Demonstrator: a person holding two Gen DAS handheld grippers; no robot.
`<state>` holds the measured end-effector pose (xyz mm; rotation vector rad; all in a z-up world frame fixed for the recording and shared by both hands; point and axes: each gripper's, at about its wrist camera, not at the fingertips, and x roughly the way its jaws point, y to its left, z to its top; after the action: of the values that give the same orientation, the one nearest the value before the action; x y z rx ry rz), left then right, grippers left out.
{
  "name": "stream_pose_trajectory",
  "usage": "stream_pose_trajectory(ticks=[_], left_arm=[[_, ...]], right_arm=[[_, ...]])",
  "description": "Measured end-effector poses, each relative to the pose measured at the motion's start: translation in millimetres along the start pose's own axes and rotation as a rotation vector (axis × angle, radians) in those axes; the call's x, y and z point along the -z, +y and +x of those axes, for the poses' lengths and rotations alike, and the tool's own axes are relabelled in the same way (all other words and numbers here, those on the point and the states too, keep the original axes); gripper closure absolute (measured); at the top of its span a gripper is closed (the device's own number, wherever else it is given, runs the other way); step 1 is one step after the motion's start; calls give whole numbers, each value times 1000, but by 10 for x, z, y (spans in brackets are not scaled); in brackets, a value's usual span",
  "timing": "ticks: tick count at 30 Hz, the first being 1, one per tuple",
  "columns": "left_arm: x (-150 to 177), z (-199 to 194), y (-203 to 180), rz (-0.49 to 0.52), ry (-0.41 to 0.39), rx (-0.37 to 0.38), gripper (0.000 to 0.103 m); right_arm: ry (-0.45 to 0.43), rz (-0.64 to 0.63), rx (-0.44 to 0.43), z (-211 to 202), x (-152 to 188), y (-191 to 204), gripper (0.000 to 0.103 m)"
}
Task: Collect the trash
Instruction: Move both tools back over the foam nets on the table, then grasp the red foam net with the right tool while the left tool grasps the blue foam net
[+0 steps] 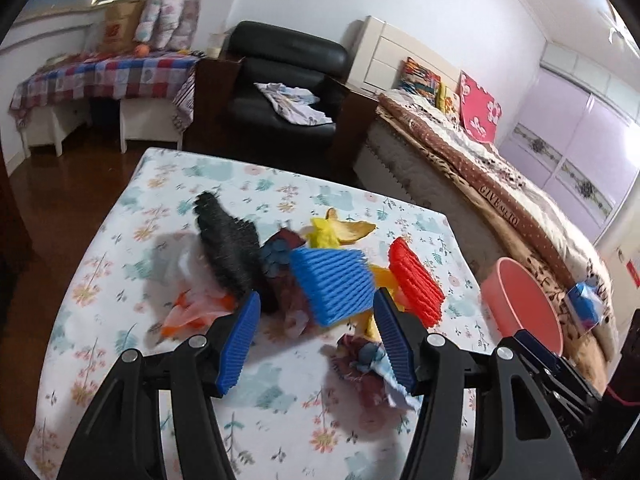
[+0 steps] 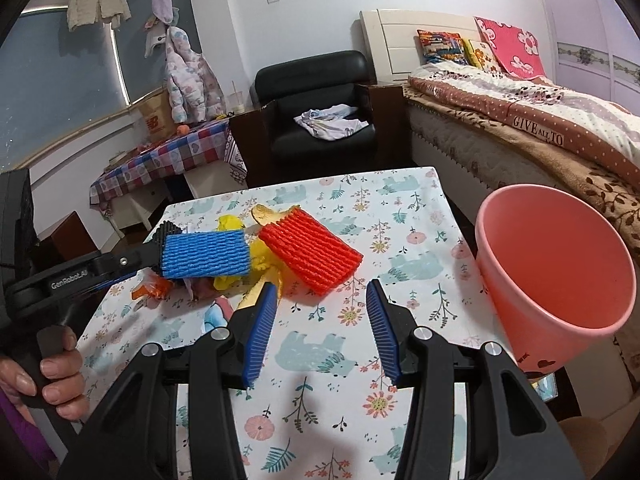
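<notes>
Trash lies in a loose heap on the flowered tablecloth (image 2: 352, 360): a red foam net (image 2: 310, 254), a blue foam net (image 2: 206, 254), a black foam net (image 1: 228, 246), yellow plastic (image 2: 232, 224) and an orange scrap (image 1: 188, 312).

From the right wrist camera, the right gripper (image 2: 322, 334) hangs over bare cloth with its jaws parted and nothing between them; the red foam net lies just ahead of its tips. To the side stands a pink bucket (image 2: 556, 264), tilted so its empty inside shows, at the table's edge beside the bed (image 2: 540, 120). This view also catches the left gripper (image 2: 156, 254) from the side, reaching in over the heap with the blue foam net at its tip, and a hand (image 2: 52, 372) wrapped around its handle. Whether the net is pinched or merely lies in front of the fingers cannot be told from here.

From the left wrist camera, the left gripper's blue pads stand wide apart, with the blue foam net just beyond and between them, not pressed. Only this view shows the black foam net in full, a dark patterned wrapper (image 1: 280, 256) under the blue one, and a crumpled wrapper (image 1: 360, 364) near the right pad. The bucket appears here only as a rim behind that finger.
</notes>
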<state>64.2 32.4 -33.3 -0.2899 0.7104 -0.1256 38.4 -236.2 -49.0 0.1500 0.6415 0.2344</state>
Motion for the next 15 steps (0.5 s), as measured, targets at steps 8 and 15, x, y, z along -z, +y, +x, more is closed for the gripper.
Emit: stream_pose_trajectory(ticks=[8, 15], left_arm=[[-27, 325, -21, -12, 71, 0, 64], [-1, 325, 10, -2, 81, 35, 97]], right_arm=[[30, 10, -13, 153, -21, -50, 56], [55, -7, -57, 320, -74, 26, 56]])
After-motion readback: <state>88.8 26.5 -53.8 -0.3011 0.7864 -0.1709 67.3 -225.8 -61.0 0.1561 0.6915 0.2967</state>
